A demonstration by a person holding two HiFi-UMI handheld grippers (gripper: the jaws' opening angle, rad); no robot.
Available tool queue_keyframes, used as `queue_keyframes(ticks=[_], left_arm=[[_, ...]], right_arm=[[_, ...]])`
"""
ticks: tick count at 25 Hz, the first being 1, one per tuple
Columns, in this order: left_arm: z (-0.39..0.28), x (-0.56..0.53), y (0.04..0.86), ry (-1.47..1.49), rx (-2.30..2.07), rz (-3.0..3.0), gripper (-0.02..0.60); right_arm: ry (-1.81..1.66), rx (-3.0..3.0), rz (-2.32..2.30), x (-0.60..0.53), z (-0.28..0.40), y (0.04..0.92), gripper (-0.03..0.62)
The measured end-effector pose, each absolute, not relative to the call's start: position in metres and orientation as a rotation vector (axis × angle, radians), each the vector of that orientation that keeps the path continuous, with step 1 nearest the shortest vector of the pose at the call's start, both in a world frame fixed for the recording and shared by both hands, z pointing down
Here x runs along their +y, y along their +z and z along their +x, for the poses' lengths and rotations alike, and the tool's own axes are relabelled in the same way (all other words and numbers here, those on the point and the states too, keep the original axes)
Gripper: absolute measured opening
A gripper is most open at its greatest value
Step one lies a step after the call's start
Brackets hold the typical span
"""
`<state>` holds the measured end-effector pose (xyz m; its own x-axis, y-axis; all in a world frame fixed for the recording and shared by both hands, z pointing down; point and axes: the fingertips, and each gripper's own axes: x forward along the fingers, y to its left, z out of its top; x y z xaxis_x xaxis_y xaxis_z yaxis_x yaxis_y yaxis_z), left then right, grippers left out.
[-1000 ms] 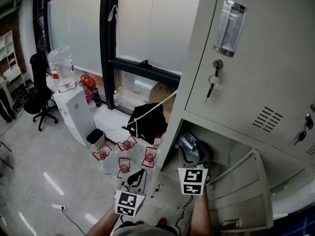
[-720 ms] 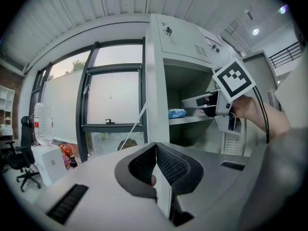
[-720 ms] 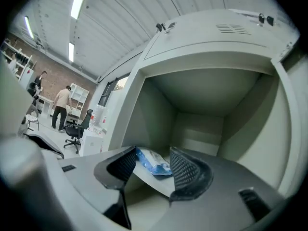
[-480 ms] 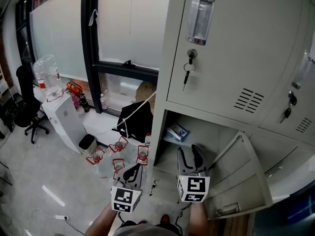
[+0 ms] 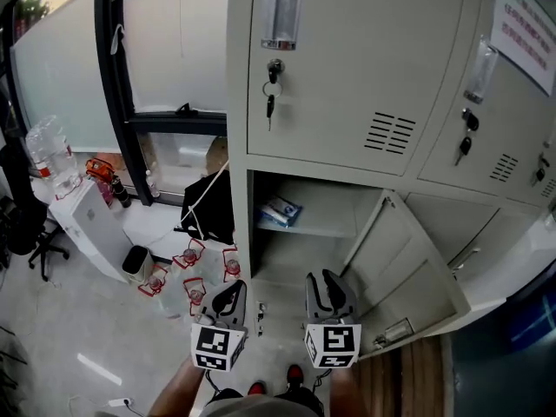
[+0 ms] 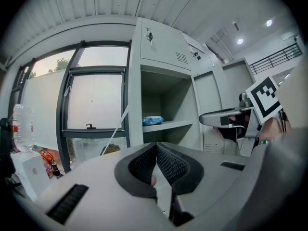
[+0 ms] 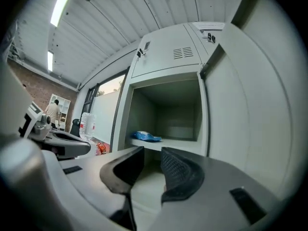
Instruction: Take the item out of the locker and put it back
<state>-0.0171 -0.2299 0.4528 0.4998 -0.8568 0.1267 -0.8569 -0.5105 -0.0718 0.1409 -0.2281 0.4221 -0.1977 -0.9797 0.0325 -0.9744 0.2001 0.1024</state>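
The item, a blue-and-white packet, lies on the shelf inside the open lower locker; it also shows as the packet in the left gripper view and the packet in the right gripper view. My left gripper hangs in front of the locker, left of the opening, its pads meeting at the tips with nothing held. My right gripper is just before the opening, below the shelf. Its jaws are closing, a gap still shows, and nothing is between them.
The locker door stands swung out to the right. Keys hang in the closed door above. To the left are a black bag, several red-rimmed cups on the floor, a white cabinet and water bottles.
The right gripper has drawn back from the locker opening and its jaws have narrowed. The head view has swung right and pulled back. The packet stays on the shelf.
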Motion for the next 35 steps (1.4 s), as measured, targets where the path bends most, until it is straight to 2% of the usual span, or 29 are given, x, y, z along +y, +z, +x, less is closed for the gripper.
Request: queue_keyframes(ticks=[12,35], left_arm=[[0.007,-0.196,0.473,0.283,-1.408,2.777,0.023],[0.005,-0.182,0.485,0.308,-1.394,2.754,0.023]], right_arm=[[0.029,-2.277,1.953,-0.161,0.137,0.481,0.043],[0.07,-2.297,1.945,-0.144,0.131,0.492,0.018]])
